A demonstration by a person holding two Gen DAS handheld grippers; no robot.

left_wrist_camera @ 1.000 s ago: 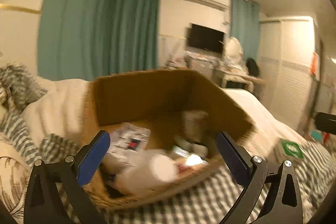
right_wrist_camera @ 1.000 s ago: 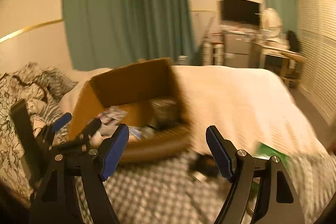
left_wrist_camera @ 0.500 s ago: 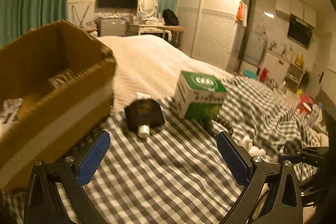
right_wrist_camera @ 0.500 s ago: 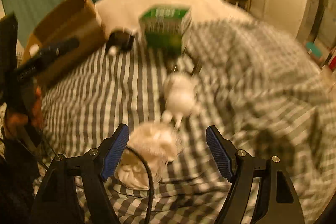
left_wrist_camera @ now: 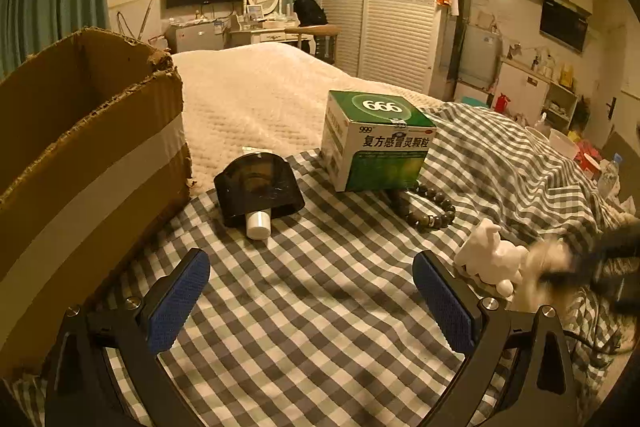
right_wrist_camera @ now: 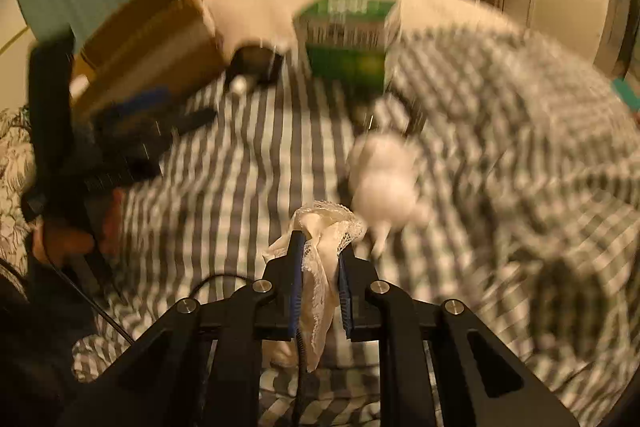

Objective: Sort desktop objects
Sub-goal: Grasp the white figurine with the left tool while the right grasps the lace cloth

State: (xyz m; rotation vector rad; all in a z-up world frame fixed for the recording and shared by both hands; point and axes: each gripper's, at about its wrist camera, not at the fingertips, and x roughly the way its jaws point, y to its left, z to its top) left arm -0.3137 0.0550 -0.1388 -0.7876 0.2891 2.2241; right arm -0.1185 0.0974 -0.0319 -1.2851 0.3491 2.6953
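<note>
Now, through the left wrist camera, we see our left gripper with its jaws spread wide and nothing between them, hovering over the checked bedspread. On the left edge of the bed sits an open cardboard box with a strip of grey tape along its side. Just beside the box lies a dark bottle with a white cap, tipped on its side. Near it stands a green medicine box, and a bead bracelet lies touching its front corner. Further right a small white figurine rests on the bedspread, next to a blurred dark shape that we take to be our other gripper.

Through the right wrist camera, much of the scene is blurred. Our right gripper has just been closing, and its jaws now stand narrow, pinching a piece of cream lace cloth that bunches above the pads and hangs down between them. The white figurine sits just beyond it on the bedspread. The medicine box, the bottle and the cardboard box lie further back. A hand at the left edge holds the other gripper.
</note>
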